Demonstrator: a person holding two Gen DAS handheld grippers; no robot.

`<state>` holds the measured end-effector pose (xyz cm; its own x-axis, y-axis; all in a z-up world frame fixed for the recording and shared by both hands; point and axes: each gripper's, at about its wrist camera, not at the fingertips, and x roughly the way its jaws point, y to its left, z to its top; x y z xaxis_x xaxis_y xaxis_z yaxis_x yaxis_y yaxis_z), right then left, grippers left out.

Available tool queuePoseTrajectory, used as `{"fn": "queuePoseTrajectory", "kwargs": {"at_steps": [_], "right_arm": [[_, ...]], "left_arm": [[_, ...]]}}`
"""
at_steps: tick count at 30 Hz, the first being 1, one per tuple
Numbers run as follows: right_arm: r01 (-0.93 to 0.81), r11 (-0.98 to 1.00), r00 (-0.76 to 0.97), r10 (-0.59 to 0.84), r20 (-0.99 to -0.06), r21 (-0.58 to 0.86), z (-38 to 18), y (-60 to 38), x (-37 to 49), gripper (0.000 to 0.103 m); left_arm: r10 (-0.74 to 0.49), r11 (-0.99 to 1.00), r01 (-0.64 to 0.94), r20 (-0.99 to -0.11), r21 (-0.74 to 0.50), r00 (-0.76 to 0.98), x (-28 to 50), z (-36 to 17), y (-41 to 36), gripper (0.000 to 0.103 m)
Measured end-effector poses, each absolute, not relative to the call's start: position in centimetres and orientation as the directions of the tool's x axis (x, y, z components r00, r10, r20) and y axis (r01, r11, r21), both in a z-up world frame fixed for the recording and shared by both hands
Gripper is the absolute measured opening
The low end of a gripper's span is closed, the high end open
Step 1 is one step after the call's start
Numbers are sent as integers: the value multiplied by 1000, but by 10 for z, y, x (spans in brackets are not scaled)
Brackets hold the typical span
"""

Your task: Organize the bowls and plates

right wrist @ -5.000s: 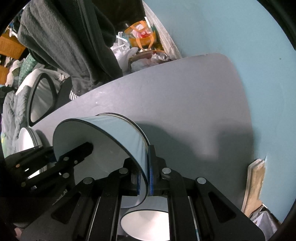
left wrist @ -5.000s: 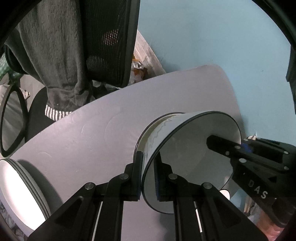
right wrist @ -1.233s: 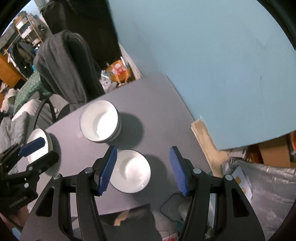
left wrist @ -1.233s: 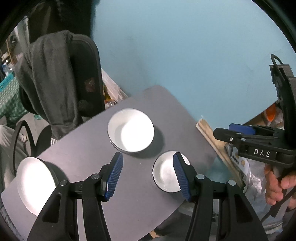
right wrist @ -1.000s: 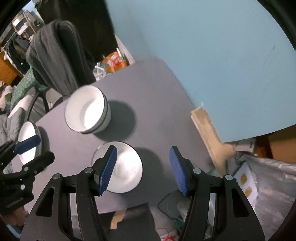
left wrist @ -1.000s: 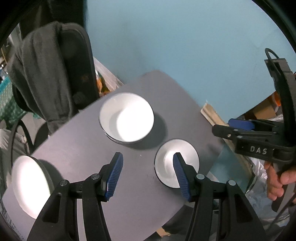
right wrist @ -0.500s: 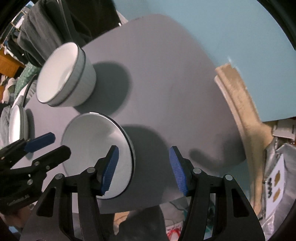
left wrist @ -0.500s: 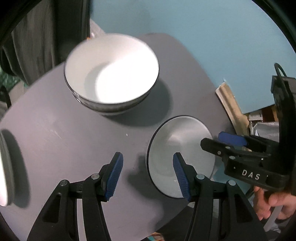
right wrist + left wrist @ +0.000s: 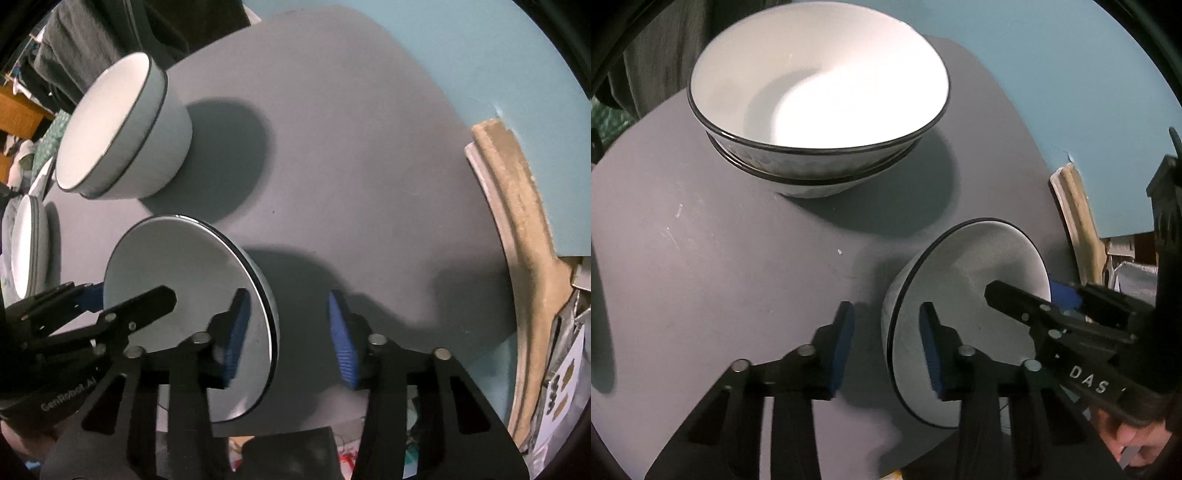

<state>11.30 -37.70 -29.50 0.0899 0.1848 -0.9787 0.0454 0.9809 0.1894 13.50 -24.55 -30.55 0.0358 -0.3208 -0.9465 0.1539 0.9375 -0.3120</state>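
Note:
A stack of two white bowls with dark rims (image 9: 820, 110) stands on the grey table (image 9: 701, 266); it also shows in the right wrist view (image 9: 122, 125). A smaller white bowl (image 9: 967, 280) sits near the table's front edge, seen too in the right wrist view (image 9: 184, 280). My left gripper (image 9: 886, 347) is open, its two pads on either side of the small bowl's left rim. My right gripper (image 9: 291, 339) is open, its pads on either side of the same bowl's right rim. Neither pad pair has closed on the rim.
A stack of white plates (image 9: 29, 247) stands at the table's far left. A dark garment hangs over a chair (image 9: 110, 22) behind the table. A beige board (image 9: 517, 206) leans against the blue wall (image 9: 1071, 74) at the right.
Both grippers have come down from high above the table to the small bowl. They now straddle its rim from opposite sides. Five seconds ago both held a large bowl, now stacked.

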Motion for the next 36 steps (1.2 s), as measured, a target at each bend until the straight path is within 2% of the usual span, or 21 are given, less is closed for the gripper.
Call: {"fn": "queuePoseTrajectory", "kwargs": {"at_steps": [3,6,8,11,24,36], "right_arm": [[41,981,73,184,-980,188,-298,-375,115,32],[34,981,62,188,-980,190,-297,-373,116,22],[30,981,60,189,-980,191,-297,-372,114,15],[22,982,52,186,-981,187,-297,-368,113,11],[13,984,40,176,-984,177,-294,-349,114,7],[-32,987,61,161,-985,159,-259,-331,131,6]], "left_arm": [[-333,934,142,-943,-328,14,137,-307,-244,22],[-336,933,136,-942,-333,-1,135,-309,-243,13],[-326,937,134,-945,-324,-9,134,-312,-244,11],[-315,940,135,-949,-312,-1,130,-313,-242,10],[-294,947,139,-956,-290,5,122,-319,-263,6],[-290,954,88,-956,-285,44,111,-287,-241,6]]}}
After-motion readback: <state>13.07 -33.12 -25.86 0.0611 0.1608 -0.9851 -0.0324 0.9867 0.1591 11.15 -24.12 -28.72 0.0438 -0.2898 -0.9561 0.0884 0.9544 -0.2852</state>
